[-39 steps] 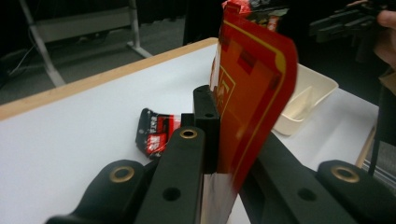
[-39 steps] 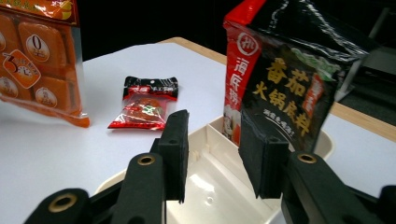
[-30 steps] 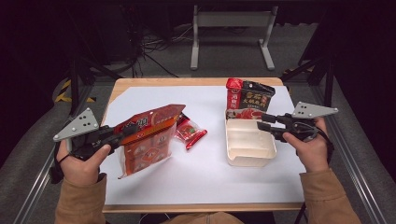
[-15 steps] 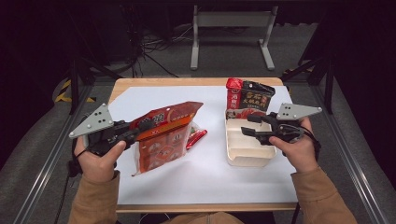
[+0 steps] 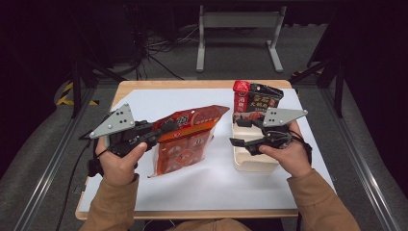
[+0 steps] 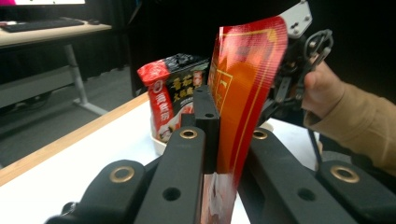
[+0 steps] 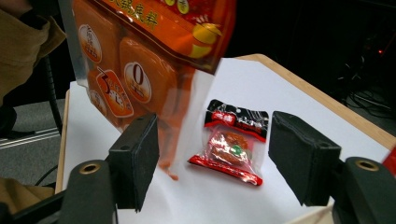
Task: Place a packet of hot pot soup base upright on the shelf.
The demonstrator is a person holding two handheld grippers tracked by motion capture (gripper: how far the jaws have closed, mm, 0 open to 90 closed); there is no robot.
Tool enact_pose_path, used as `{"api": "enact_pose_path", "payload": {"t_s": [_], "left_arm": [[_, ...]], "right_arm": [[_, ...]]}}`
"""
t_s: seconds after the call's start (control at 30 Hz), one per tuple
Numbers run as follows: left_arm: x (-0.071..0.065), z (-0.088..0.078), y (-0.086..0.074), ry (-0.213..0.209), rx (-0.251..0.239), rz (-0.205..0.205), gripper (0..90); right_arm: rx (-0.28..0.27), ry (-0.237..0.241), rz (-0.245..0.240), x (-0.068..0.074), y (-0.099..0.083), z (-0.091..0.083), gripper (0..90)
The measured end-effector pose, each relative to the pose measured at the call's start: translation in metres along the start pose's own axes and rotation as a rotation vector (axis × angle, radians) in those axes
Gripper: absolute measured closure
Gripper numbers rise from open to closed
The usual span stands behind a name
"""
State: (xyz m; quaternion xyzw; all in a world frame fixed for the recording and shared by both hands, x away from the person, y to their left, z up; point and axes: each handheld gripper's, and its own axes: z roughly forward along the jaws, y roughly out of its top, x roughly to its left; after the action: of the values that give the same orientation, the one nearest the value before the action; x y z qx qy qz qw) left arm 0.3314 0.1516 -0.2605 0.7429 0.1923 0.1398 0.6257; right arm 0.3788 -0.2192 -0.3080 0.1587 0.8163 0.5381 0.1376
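My left gripper is shut on the upper edge of a large red and orange snack bag, which hangs tilted above the white table cover. In the left gripper view the bag stands pinched between the black jaws. My right gripper hovers over a white tray, its jaws just opened wide with nothing between the pads. In the right gripper view the jaws face the bag and a small red sachet lying flat on the table.
A red and black noodle package stands upright behind the tray, also seen in the left gripper view. The wooden table edge runs along the far side, with a metal stand on the floor beyond.
The left gripper has carried the bag right and lifted it toward the table's middle, covering the sachet in the high view. The right gripper has moved left and its jaws have spread.
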Motion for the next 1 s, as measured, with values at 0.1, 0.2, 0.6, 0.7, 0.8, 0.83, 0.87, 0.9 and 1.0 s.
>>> {"api": "enact_pose_path", "payload": {"t_s": [0.1, 0.2, 0.6, 0.7, 0.8, 0.83, 0.87, 0.9, 1.0], "left_arm": [[-0.001, 0.004, 0.001, -0.01, -0.007, 0.001, 90.0], [-0.002, 0.009, 0.001, -0.021, -0.01, -0.001, 90.0], [-0.003, 0.018, -0.001, -0.054, -0.019, -0.006, 90.0], [-0.004, 0.019, -0.001, -0.064, -0.026, -0.002, 90.0], [-0.006, 0.019, 0.0, -0.083, -0.023, 0.01, 89.9], [-0.007, 0.02, 0.0, -0.086, -0.022, 0.021, 89.9], [-0.008, 0.02, 0.001, -0.088, -0.023, 0.025, 89.9], [-0.008, 0.02, 0.001, -0.09, -0.024, 0.023, 90.0], [-0.008, 0.02, 0.001, -0.096, -0.027, 0.022, 90.0]], "right_arm": [[-0.001, 0.011, -0.006, 0.001, 0.001, 0.005, 32.7], [0.007, 0.019, -0.015, 0.002, 0.0, 0.012, 32.1], [-0.013, 0.081, -0.068, 0.008, 0.0, 0.042, 31.6], [-0.028, 0.109, -0.077, 0.01, 0.001, 0.048, 31.1], [-0.035, 0.13, -0.096, 0.01, 0.001, 0.052, 30.8], [-0.039, 0.141, -0.106, 0.011, 0.0, 0.053, 30.6], [-0.042, 0.148, -0.11, 0.011, 0.0, 0.054, 30.5], [-0.046, 0.155, -0.121, 0.012, 0.0, 0.055, 29.9], [-0.05, 0.167, -0.123, 0.013, 0.0, 0.056, 28.9]]}}
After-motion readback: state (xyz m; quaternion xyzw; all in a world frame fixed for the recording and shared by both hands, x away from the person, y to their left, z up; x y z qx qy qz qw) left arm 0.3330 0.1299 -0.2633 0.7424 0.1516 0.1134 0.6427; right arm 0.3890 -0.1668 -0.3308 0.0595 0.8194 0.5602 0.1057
